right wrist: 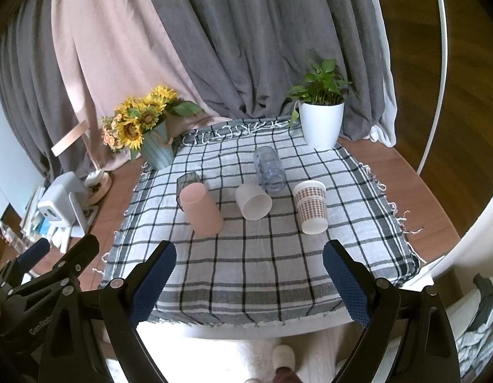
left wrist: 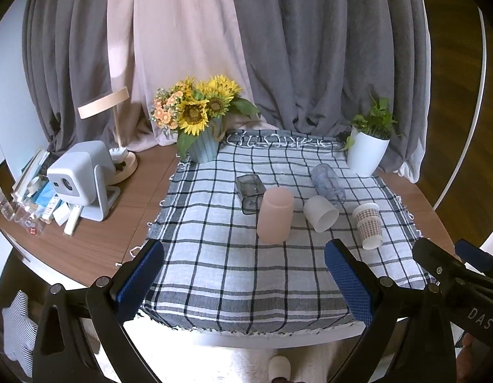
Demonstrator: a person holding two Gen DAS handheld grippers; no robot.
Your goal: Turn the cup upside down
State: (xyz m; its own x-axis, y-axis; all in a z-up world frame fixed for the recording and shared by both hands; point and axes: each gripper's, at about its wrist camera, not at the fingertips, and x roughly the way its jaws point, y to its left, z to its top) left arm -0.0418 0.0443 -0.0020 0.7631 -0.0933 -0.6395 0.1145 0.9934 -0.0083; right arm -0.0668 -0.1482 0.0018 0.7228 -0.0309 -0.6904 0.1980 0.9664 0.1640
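Both tongs spread wide, grasping nothing: left tongs (left wrist: 243,282) and right tongs (right wrist: 249,282) hover over near edge of checked cloth (right wrist: 246,255), well short of cups.

Mid-cloth, row of cups: pink cup (right wrist: 201,207) appears mouth-down already; patterned paper cup (right wrist: 310,206) likewise looks inverted. White cup (right wrist: 253,200) on its side, mouth toward camera. Clear cup (right wrist: 269,169) and dark square cup (left wrist: 250,193) also on sides.

Judgement: no cup grasped now; which cup is target unclear, lying ones left.

Far: sunflower pot (right wrist: 155,148), plant pot (right wrist: 321,121), desk (right wrist: 422,198).
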